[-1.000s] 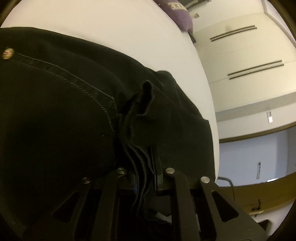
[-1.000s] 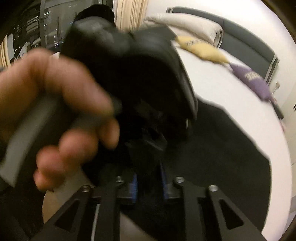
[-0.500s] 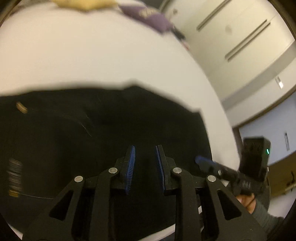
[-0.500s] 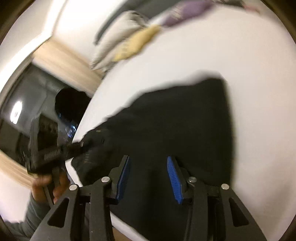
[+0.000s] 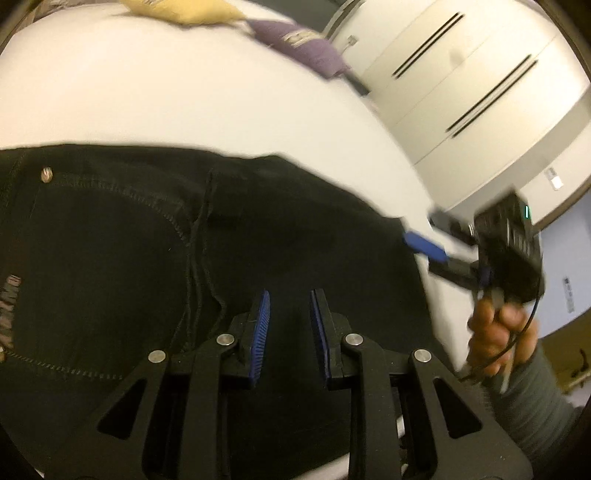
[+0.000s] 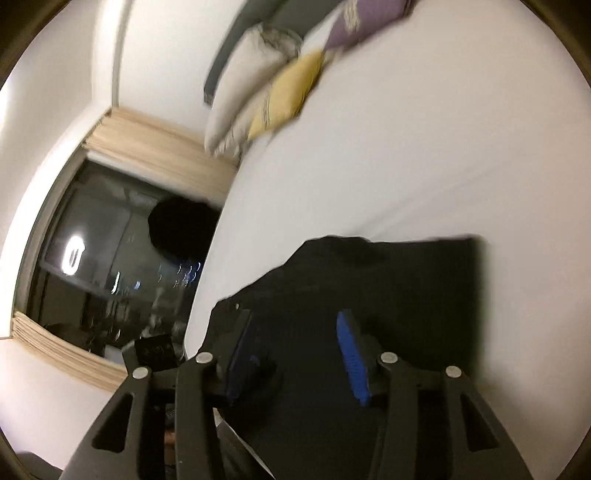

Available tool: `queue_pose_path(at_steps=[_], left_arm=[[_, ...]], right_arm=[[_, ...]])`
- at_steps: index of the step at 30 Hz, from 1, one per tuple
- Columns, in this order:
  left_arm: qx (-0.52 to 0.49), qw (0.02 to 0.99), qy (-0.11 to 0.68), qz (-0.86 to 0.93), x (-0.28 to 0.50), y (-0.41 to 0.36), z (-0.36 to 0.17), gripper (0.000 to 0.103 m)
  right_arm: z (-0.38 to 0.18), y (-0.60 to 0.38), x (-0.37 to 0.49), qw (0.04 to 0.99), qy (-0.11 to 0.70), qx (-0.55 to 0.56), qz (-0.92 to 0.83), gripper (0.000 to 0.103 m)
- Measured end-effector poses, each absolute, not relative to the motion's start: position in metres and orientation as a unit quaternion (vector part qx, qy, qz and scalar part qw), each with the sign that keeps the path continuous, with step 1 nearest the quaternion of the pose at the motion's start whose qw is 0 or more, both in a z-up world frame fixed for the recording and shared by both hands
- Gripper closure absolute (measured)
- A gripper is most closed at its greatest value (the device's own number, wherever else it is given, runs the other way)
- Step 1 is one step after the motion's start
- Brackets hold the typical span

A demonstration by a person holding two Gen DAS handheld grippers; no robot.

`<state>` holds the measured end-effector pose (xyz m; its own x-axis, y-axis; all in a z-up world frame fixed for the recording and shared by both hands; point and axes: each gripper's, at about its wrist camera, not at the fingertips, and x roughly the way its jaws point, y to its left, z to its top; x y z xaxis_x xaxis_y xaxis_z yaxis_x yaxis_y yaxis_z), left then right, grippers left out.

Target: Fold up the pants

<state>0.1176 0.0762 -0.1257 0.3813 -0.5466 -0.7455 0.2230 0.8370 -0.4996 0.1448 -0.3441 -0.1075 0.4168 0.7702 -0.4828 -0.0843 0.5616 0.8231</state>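
Note:
Black pants lie folded and flat on the white bed, with a metal rivet and pocket stitching facing up at the left. My left gripper hovers just above the cloth, open by a narrow gap, with nothing between its blue pads. In the right wrist view the pants form a dark rectangle. My right gripper hangs over their near edge, jaws opening and empty. The left wrist view shows the right gripper, held by a hand, at the pants' right end.
Yellow and purple pillows lie at the head of the bed. White wardrobe doors stand beyond the bed's right side. A dark window with beige curtains is on the other side. The bed's near edge runs just below the pants.
The left gripper has let go of the bunched black cloth and pulled up and back. The right gripper has swung away from the left hand to the pants' right end and opened wider.

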Motion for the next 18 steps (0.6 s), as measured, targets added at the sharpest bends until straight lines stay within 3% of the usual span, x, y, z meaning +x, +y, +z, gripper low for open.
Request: queue_pose_path(at_steps=[1, 3, 4, 6, 7, 8, 11, 16, 18], left_arm=[[-0.165, 0.809, 0.513, -0.234, 0.119, 0.082, -0.136, 0.082], [-0.186, 0.811, 0.497, -0.245, 0.113, 0.094, -0.141, 0.082], [-0.193, 0.81, 0.494, -0.25, 0.111, 0.099, -0.142, 0.082], [-0.203, 0.808, 0.491, -0.255, 0.105, 0.106, -0.142, 0.082], [-0.204, 0.808, 0.492, -0.251, 0.101, 0.11, -0.138, 0.082], [-0.204, 0.81, 0.49, -0.248, 0.103, 0.117, -0.136, 0.082], [-0.19, 0.831, 0.463, -0.245, 0.086, 0.12, -0.124, 0.081], [-0.206, 0.833, 0.455, -0.238, 0.062, 0.124, -0.149, 0.082], [-0.2, 0.838, 0.444, -0.244, 0.06, 0.127, -0.152, 0.082]], right_arm=[[-0.117, -0.339, 0.155, 0.753, 0.473, 0.368, 0.27, 0.054], [-0.147, -0.347, 0.175, 0.734, 0.509, 0.379, 0.241, 0.074], [-0.153, -0.354, 0.18, 0.733, 0.517, 0.382, 0.223, 0.103], [-0.16, -0.368, 0.183, 0.729, 0.521, 0.399, 0.196, 0.103], [-0.149, -0.372, 0.181, 0.739, 0.515, 0.393, 0.184, 0.099], [-0.137, -0.37, 0.18, 0.753, 0.51, 0.375, 0.179, 0.087], [-0.108, -0.343, 0.181, 0.743, 0.494, 0.377, 0.248, 0.064], [-0.114, -0.245, 0.202, 0.71, 0.529, 0.341, 0.317, 0.05], [-0.14, -0.225, 0.215, 0.702, 0.564, 0.327, 0.288, 0.054]])
